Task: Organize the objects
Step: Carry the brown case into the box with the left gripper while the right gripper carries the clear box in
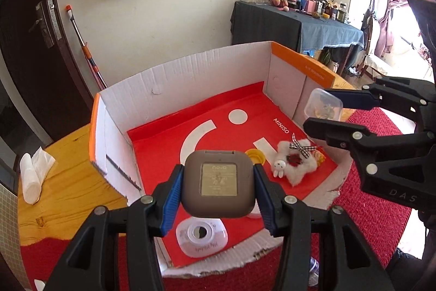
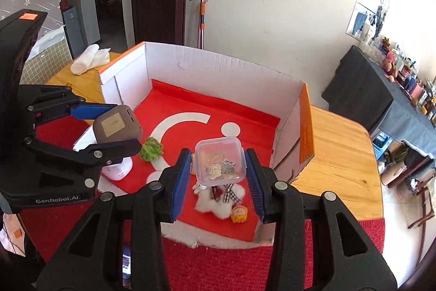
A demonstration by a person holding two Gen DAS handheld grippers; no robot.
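Note:
My left gripper [image 1: 218,187] is shut on a brown rounded square case [image 1: 219,183] and holds it above the front of the open cardboard box [image 1: 190,78]. It also shows in the right wrist view [image 2: 115,126]. My right gripper [image 2: 219,172] is shut on a small clear plastic container [image 2: 220,160] with trinkets inside, held over the box's right front. The container also shows in the left wrist view [image 1: 324,107]. Below it lies a white fluffy plush [image 2: 220,202] with a checked bow.
The box has a red liner [image 1: 169,135]. In it lie a white plastic device [image 1: 201,237], a yellow cap [image 1: 255,156], a green piece [image 2: 151,149] and a small yellow figure [image 2: 239,214]. A tissue roll [image 1: 31,177] lies on the wooden table [image 1: 68,192]. A red mat [image 2: 218,263] covers the front.

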